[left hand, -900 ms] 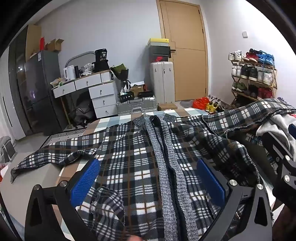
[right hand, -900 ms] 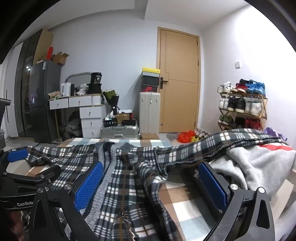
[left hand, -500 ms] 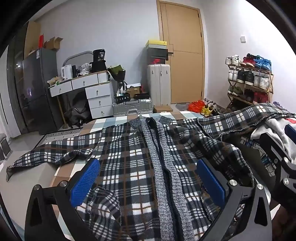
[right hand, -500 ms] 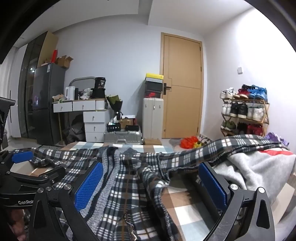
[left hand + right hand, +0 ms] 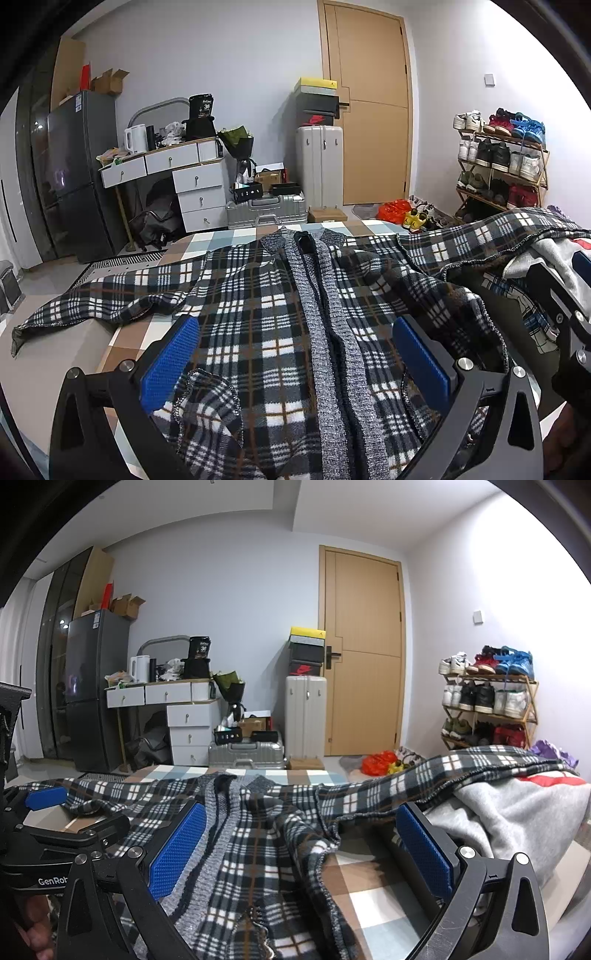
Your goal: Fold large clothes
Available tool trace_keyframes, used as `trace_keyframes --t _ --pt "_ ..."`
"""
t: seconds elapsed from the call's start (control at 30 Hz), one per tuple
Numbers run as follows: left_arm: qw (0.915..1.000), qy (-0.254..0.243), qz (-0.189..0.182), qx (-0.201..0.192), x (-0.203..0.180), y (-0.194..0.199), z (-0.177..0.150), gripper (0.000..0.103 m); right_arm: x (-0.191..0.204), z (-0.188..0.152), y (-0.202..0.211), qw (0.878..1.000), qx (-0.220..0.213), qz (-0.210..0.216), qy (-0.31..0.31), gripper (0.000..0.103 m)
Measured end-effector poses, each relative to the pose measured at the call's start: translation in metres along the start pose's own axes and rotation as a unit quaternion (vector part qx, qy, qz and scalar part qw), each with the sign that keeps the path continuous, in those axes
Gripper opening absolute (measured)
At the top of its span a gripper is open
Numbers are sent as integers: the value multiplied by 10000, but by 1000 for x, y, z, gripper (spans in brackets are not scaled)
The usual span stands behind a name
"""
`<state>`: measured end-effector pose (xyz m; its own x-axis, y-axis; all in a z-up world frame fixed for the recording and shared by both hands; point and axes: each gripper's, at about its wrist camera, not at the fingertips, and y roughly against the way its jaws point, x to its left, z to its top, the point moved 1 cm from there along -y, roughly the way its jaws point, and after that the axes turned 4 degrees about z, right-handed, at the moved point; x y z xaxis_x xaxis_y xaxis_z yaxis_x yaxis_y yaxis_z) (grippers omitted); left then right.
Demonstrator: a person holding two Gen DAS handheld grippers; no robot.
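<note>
Plaid cardigan point(image 5: 258, 306): lying spread, front up, on the checkered bed point(image 5: 207, 240), right sleeve draped over a grey garment point(image 5: 517, 812).
Left gripper point(image 5: 295, 354): hovering wide apart, holding nothing.
Right gripper point(image 5: 301, 843): likewise gaping, empty.
Advice: probably smoothing the near hem before pinching.

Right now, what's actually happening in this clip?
A person is setting up to fold a plaid cardigan spread open, front up, on a checked bed cover. The left hand-held gripper hangs above the garment's lower middle with its jaws wide open, gripping nothing. The right hand-held gripper is beside it, also wide open and empty, over the cardigan's right edge. One sleeve trails off the bed's left side; the other lies over a grey garment. No fold is made yet.
</note>
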<state>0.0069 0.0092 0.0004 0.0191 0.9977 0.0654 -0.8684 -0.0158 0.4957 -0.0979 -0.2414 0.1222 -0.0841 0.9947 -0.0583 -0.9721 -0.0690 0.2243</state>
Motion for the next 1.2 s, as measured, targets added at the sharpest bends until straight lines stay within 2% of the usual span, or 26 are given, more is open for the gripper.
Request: trace_keyframes --t 1.2 --pt "10000 -46 17 6 -1 0 -4 102 -13 -4 -5 9992 180 24 -356 103"
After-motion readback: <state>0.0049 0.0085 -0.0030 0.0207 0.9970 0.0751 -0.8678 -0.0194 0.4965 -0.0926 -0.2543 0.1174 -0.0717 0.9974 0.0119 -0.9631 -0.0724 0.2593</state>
